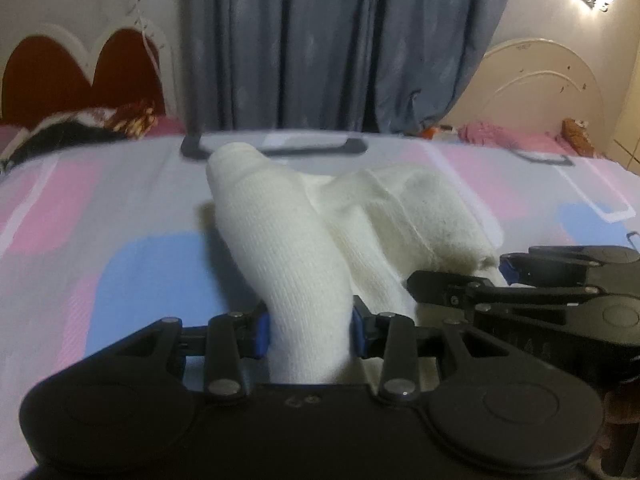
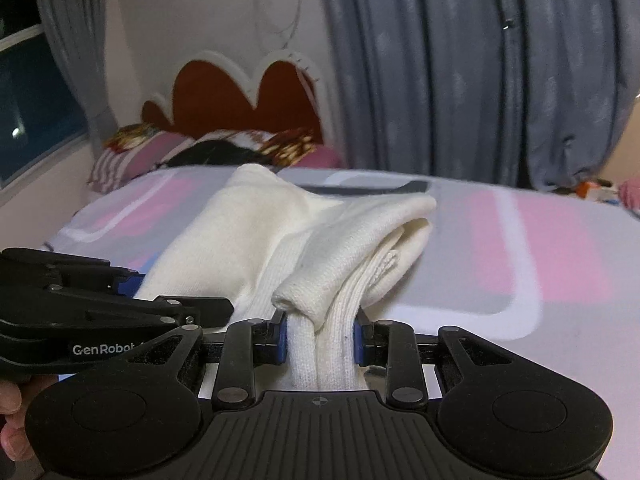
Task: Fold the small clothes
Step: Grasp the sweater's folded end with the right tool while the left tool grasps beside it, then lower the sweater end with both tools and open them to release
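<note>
A pair of white knit socks [image 1: 280,248] hangs bunched above the pastel bedsheet [image 1: 80,220]. My left gripper [image 1: 310,330] is shut on one thick sock end, its blue pads pressing both sides. In the right wrist view my right gripper [image 2: 320,338] is shut on the ribbed cuff end of the white socks [image 2: 256,224], with a fold draped over the pads. The two grippers stand close side by side: the right gripper [image 1: 496,276] shows at the right of the left wrist view, and the left gripper [image 2: 132,280] at the left of the right wrist view.
The bedsheet [image 2: 500,248] has pink, blue and grey blocks. A red heart-shaped headboard [image 2: 240,92] and patterned pillows [image 2: 160,148] lie at the far end. Grey curtains [image 1: 320,40] hang behind. A dark flat stand base [image 1: 276,148] rests on the bed beyond the socks. A person's hand [image 2: 12,420] shows lower left.
</note>
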Available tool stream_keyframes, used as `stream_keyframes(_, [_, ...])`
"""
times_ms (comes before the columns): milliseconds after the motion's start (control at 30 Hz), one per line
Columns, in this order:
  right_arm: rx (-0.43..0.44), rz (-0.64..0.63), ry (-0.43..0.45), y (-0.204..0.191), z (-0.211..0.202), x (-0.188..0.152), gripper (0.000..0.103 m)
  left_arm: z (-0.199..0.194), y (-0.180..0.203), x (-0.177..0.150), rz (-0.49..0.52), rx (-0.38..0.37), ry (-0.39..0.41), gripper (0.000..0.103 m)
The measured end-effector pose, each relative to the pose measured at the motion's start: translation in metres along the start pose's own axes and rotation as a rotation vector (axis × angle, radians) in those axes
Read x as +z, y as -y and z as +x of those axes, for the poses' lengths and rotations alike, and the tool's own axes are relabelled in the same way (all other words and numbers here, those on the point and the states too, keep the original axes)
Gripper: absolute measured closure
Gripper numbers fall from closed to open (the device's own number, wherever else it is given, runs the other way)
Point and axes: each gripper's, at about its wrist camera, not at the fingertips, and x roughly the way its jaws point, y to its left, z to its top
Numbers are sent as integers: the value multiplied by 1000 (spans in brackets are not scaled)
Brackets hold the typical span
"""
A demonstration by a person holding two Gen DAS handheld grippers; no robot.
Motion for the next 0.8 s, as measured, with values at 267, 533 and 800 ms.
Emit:
stream_keyframes(267, [11, 146, -48, 34, 23, -25, 73, 7, -22, -27, -40, -6, 13, 30])
stream_keyframes(533, [-102, 160, -11, 42, -8, -2, 56, -31, -54, -30, -120, -43, 98, 49])
stream_keyframes(800, [-104, -99, -81, -1, 16, 20, 92, 0, -10, -3, -30, -56, 50, 54])
